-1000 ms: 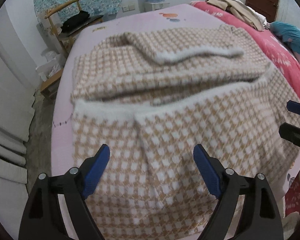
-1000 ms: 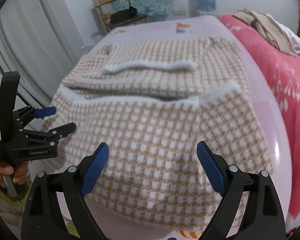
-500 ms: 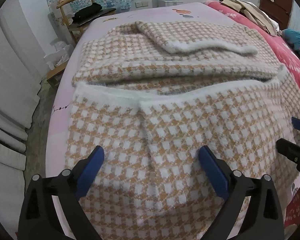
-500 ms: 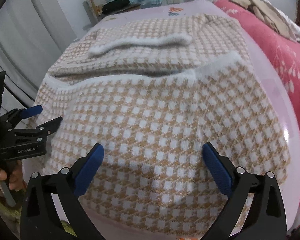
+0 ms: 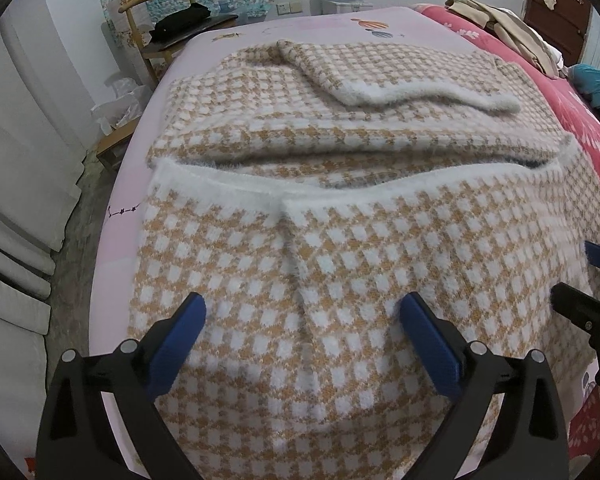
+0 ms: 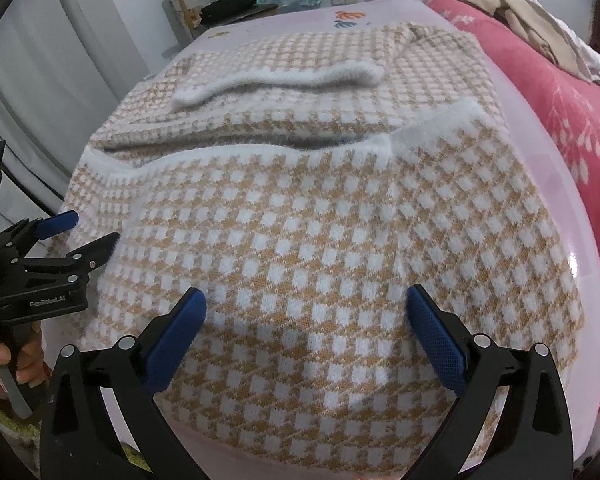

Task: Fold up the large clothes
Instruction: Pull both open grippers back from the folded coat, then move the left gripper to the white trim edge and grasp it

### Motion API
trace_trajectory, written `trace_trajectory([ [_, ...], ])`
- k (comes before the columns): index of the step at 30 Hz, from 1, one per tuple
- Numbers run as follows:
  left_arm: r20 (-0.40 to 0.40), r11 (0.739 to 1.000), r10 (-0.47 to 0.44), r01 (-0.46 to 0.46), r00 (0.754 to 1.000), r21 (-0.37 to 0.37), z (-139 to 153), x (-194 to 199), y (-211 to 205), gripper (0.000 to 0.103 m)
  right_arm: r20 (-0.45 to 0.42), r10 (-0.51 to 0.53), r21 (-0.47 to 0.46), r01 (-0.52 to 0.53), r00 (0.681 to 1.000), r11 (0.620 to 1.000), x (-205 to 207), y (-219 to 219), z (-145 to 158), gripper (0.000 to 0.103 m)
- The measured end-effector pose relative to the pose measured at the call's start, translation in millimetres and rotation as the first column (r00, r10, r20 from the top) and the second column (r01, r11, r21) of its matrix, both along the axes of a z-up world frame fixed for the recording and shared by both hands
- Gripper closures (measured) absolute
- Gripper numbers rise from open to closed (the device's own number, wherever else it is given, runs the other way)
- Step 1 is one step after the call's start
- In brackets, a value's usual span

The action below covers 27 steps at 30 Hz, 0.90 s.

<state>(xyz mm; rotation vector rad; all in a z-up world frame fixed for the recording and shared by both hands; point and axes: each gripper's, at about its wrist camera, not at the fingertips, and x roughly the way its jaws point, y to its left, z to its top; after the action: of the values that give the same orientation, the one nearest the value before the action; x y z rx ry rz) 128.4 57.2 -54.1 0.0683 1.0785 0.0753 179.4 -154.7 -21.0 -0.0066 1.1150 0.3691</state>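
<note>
Sweater [image 5: 340,240] lies folded on the pink bed [image 5: 112,240], filling mid-frame in both views, its white-trimmed hem edge turned up across the middle. Left tongs [image 5: 302,320] and right tongs [image 6: 306,314] have just been opening; both now spread wide at lower frame above the knit, nothing gripped between them.
</note>
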Motion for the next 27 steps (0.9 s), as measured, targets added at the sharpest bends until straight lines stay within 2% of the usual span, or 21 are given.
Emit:
trace_trajectory([
  [4, 0.026, 1.0, -0.007, 0.007, 1.0, 0.004, 4, -3, 2, 0.007, -0.001, 0.003, 0.001, -0.003, 1.0, 1.0, 0, 4, -1, 0.008],
  [9, 0.196, 1.0, 0.0, -0.004, 0.981, 0.019, 26, -16, 30, 0.007, -0.003, 0.001, -0.001, -0.001, 1.0, 1.0, -1, 6, -2, 0.008],
  [12, 0.231, 1.0, 0.008, -0.007, 0.973, -0.006, 30, -17, 50, 0.008, -0.003, 0.002, -0.001, -0.002, 1.0, 1.0, -1, 6, -2, 0.008],
  [17, 0.244, 0.993, 0.036, -0.007, 0.969, -0.12, 28, -12, 86, 0.021, -0.004, 0.004, -0.001, -0.004, 1.0, 1.0, 0, 6, -4, 0.008],
  [18, 0.242, 0.991, 0.037, -0.005, 0.97, -0.131, 26, -13, 87, 0.027, -0.004, 0.004, -0.001, -0.004, 1.0, 1.0, 0, 6, -4, 0.008],
  [24, 0.209, 0.99, 0.008, 0.021, 0.978, -0.136, 18, -2, 84, 0.05, -0.003, 0.003, -0.001, -0.003, 1.0, 1.0, 0, 7, -4, 0.008],
  [27, 0.19, 0.989, 0.025, 0.003, 0.981, -0.147, 13, 6, 89, 0.06, -0.004, 0.002, -0.002, -0.002, 1.0, 1.0, 0, 8, -4, 0.008],
])
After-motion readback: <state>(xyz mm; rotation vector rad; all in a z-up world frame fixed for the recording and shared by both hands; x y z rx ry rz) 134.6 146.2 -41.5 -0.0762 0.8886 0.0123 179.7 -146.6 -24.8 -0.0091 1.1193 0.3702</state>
